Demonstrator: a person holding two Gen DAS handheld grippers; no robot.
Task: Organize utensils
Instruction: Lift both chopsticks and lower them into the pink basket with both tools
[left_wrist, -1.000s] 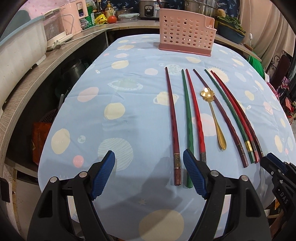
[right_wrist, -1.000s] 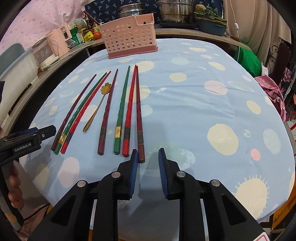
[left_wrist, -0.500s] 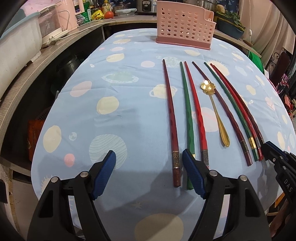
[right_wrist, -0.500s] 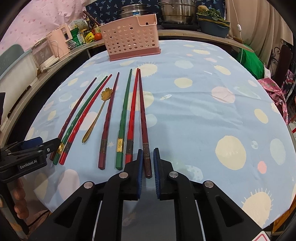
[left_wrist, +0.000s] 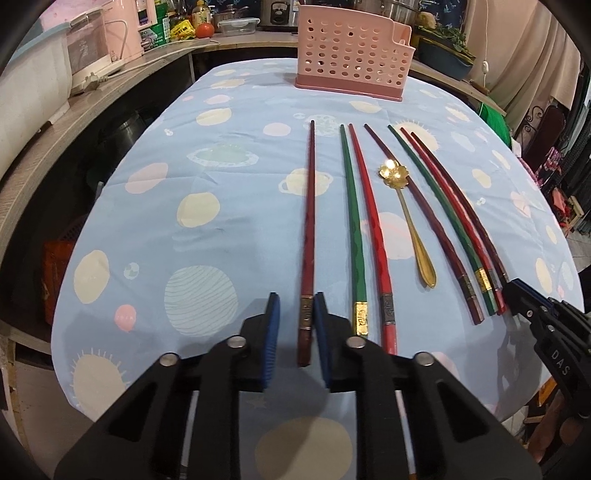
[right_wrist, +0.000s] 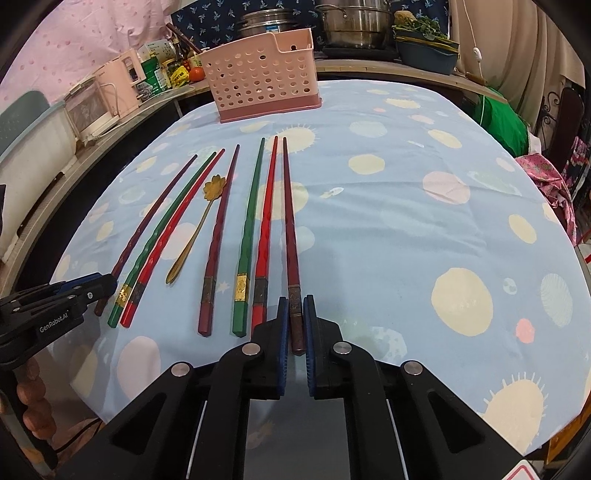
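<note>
step: grab sticks | L gripper (left_wrist: 296, 306) just closing round left dark stick (left_wrist: 309, 206), not tight | R gripper (right_wrist: 295, 306) pinches right dark stick (right_wrist: 289, 221) | next: squeeze, lift both to pink basket (left_wrist: 351, 55)

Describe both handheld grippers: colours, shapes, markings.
The left gripper and the right gripper match: black angular plastic frames with triangular cut-outs, two fingers each faced with ribbed blue pads, and round silver screws at the pivots. From the side, the left gripper carries white "GenRobot.AI" lettering; the right one shows the letters "DAS". No sleeves show.
</note>
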